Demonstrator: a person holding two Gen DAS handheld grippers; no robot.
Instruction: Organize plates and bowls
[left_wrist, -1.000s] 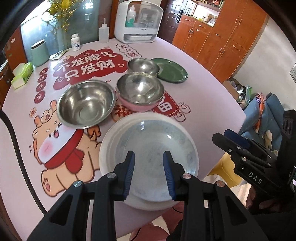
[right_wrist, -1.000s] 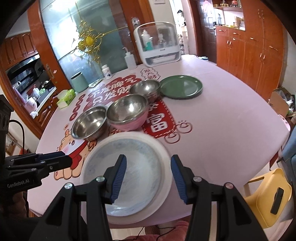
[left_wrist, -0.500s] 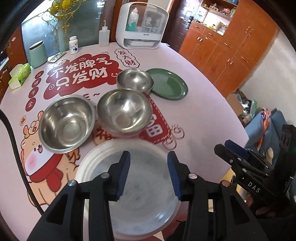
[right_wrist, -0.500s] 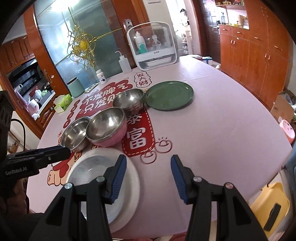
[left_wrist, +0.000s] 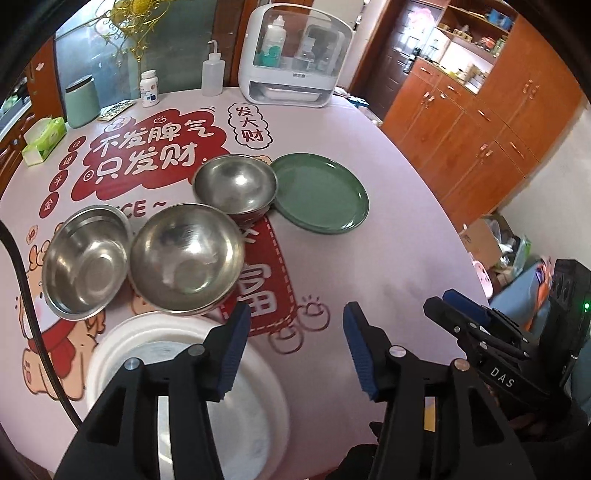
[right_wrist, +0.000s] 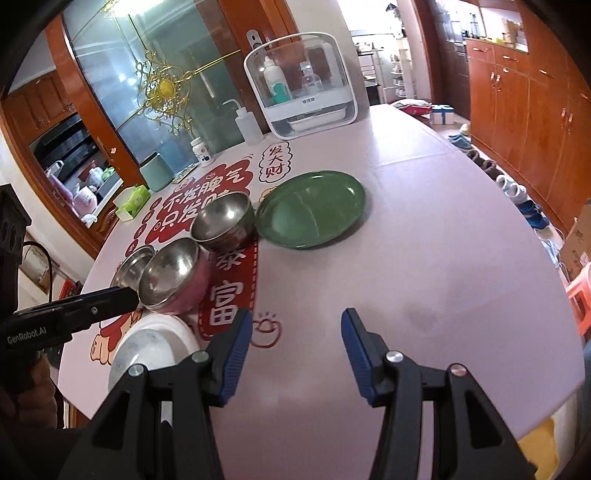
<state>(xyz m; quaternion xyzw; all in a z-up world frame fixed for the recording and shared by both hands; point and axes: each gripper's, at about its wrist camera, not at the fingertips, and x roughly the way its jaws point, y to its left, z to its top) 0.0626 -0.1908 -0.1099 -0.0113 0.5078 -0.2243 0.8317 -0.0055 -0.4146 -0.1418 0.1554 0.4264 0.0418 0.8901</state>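
A white plate (left_wrist: 177, 387) lies at the table's near edge, left of my left gripper (left_wrist: 295, 350), which is open and empty above the pink tablecloth. Beyond stand a wide steel bowl (left_wrist: 85, 262), a steel bowl with a pink outside (left_wrist: 186, 258), a smaller steel bowl (left_wrist: 236, 188) and a green plate (left_wrist: 319, 192). My right gripper (right_wrist: 295, 354) is open and empty above bare tablecloth. In its view the white plate (right_wrist: 147, 347) sits at lower left, the pink bowl (right_wrist: 173, 277), the small bowl (right_wrist: 223, 221) and the green plate (right_wrist: 312, 214) lie ahead.
At the table's far side stand a white dish-drying box (left_wrist: 295, 55), a squeeze bottle (left_wrist: 212, 70), a pill bottle (left_wrist: 149, 88), a green canister (left_wrist: 82, 101) and a tissue box (left_wrist: 42, 140). Wooden cabinets (left_wrist: 480, 122) line the right wall.
Both grippers have swung right, away from the white plate, which now lies at lower left in each view. The left gripper's jaws have opened wider.
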